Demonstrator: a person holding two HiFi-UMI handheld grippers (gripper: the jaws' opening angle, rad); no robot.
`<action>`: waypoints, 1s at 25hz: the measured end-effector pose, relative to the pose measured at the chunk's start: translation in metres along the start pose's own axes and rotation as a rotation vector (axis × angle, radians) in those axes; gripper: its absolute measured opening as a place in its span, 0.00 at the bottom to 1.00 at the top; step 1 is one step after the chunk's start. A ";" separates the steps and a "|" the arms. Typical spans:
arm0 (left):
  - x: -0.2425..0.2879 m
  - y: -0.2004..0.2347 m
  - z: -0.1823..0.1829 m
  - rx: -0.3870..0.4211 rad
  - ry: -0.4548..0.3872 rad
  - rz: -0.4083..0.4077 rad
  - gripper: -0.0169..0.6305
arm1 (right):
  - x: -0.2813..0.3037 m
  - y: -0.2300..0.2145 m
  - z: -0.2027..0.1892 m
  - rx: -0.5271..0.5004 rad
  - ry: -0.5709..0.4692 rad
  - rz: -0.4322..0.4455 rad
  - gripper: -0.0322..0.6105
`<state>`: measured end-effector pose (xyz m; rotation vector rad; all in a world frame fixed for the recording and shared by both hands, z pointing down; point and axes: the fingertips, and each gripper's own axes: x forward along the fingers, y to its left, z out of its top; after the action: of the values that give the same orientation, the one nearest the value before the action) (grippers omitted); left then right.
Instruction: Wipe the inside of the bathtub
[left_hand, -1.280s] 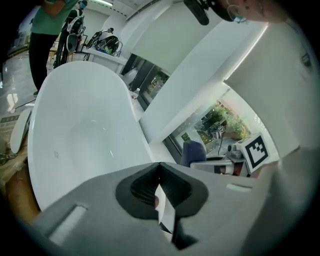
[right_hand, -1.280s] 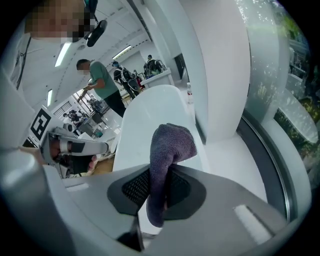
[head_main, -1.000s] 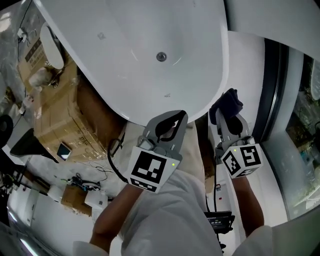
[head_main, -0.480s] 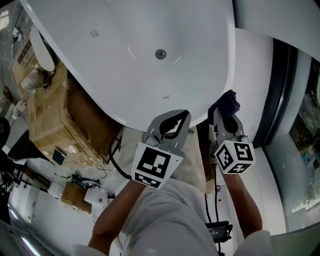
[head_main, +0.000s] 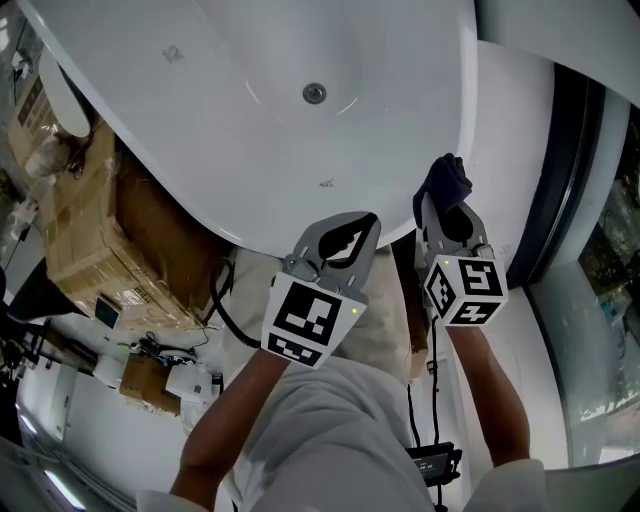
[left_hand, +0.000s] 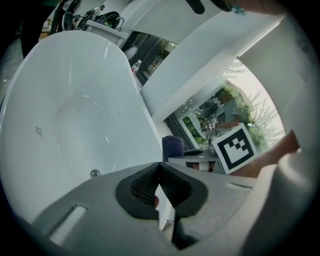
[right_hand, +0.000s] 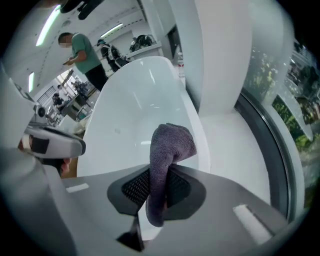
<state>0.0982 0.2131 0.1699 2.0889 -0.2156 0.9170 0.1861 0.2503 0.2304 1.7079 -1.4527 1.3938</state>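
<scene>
Right gripper (right_hand: 159, 187) jaws pinched on purple cloth (right_hand: 172, 142), held over bathtub (head_main: 230, 140) rim, not yet inside. Left gripper (left_hand: 160, 170) jaws together, empty. Risk: narrow pinch (cloth mostly flopping free) — may slip out when dragged along tub wall.

The left gripper (head_main: 362, 226) and right gripper (head_main: 447, 207) have grey plastic shells. Each carries a white cube with black square markers and a small green light: left cube (head_main: 308, 322), right cube (head_main: 464, 290). Black ribbed pads (left_hand: 142, 187) line the jaws. A black cable (head_main: 222, 312) hangs off the left gripper. The person wears a white shirt (head_main: 330, 430).
</scene>
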 end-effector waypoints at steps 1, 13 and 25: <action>0.000 0.001 -0.001 -0.004 -0.001 -0.001 0.02 | 0.003 0.001 0.000 -0.048 0.011 0.006 0.13; -0.012 0.030 -0.018 -0.107 -0.021 0.019 0.02 | 0.034 0.022 -0.020 -0.792 0.168 0.155 0.13; -0.016 0.051 -0.032 -0.210 -0.088 0.060 0.02 | 0.061 0.021 -0.064 -1.525 0.405 0.377 0.13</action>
<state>0.0470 0.2016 0.2033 1.9376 -0.4056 0.8023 0.1367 0.2732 0.3036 0.1844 -1.7937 0.3335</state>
